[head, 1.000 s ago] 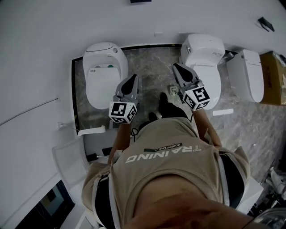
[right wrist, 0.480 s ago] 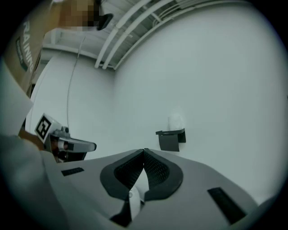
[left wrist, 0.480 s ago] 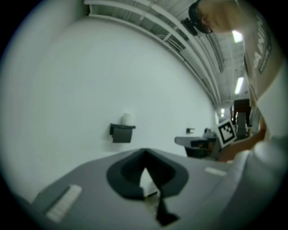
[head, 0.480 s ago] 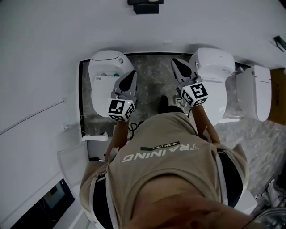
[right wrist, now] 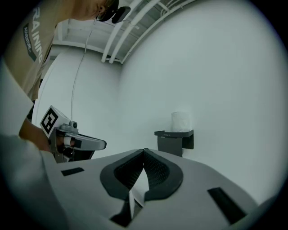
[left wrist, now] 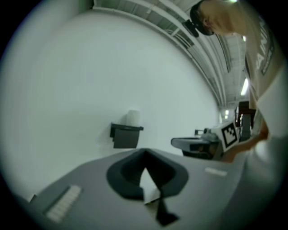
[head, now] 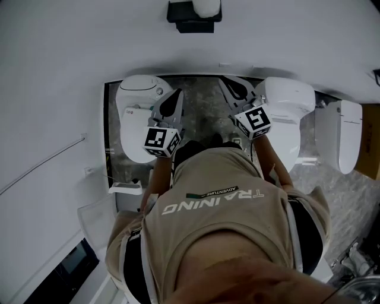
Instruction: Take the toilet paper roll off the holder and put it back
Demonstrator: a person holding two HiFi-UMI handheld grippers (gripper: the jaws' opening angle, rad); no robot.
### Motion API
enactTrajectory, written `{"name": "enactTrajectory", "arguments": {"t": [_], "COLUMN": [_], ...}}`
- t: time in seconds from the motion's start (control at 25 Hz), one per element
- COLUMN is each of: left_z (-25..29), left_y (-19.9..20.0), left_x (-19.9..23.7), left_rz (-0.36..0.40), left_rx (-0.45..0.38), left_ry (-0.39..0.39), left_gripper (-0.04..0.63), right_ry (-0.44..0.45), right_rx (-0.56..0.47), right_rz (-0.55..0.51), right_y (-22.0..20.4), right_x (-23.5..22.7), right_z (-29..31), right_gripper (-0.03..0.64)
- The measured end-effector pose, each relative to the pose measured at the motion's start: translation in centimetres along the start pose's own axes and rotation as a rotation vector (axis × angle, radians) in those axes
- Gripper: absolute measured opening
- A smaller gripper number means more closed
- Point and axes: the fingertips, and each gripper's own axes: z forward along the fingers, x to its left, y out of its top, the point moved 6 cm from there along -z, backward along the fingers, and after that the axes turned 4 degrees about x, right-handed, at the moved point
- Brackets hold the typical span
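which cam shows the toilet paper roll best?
Right gripper view: the toilet paper roll stands upright on the dark holder, whole and fairly sharp. Left gripper view shows it smaller and blurrier; head view crops it at the top edge.

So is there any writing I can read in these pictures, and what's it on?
"TRAINING": back of the person's shirt, upside down in the head view.
"ADVENTURE": small strip just above it.
Sticker on the picture-left toilet: too small to read.
Marker cubes: black-and-white patterns, no words.
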Motion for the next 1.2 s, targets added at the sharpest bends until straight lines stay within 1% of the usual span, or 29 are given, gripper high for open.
{"name": "enactTrajectory", "arguments": {"t": [0.12,0.2,0.32,0.4,0.56,0.72,0.84,0.96,1.08,1.2], "left_z": [1.6,2.8,4.5,5.7,8.2,10.1,11.6,13.2,14.1,15.2], "left_y": [0.4,0.8,1.2,1.6,3.8,5.6,6.6,7.3,7.6,7.6], "left_x": [1.4,2.9,5.8,7.5,10.1,12.6,13.5,13.6,13.5,13.4], "left_rz": [-0.001,0.001,0.002,0.005,0.046,0.124,0.147,0.148,0.147,0.135], "left_rx": [0.008,0.005,-0.001,0.002,-0.028,-0.051,-0.065,-0.067,-0.072,-0.069], "left_ry": [-0.023,-0.043,-0.072,-0.105,-0.175,-0.205,-0.247,-0.289,-0.308,-0.305], "left_gripper": [0.000,0.000,0.000,0.000,0.000,0.000,0.000,0.000,0.000,0.000], "right_ry": [-0.010,-0.026,-0.054,-0.067,-0.119,-0.203,-0.244,-0.281,-0.289,-0.275], "right_rx": [0.015,0.018,0.007,0.002,-0.017,0.001,0.000,-0.029,-0.048,-0.076], "right_rz": [0.035,0.035,-0.038,-0.046,-0.079,-0.116,-0.103,-0.067,-0.063,-0.063], "right_y": [-0.4,-0.3,1.1,2.2,4.1,5.0,5.4,6.1,7.2,8.1], "right_x": [-1.4,-2.2,-2.4,-2.4,-3.2,-4.7,-6.0,-7.9,-9.9,-11.8], "right_z": [1.6,3.0,5.4,6.8,9.0,11.1,11.8,11.6,11.7,11.7], "right_gripper": [0.014,0.014,0.014,0.014,0.014,0.014,0.014,0.015,0.015,0.015]}}
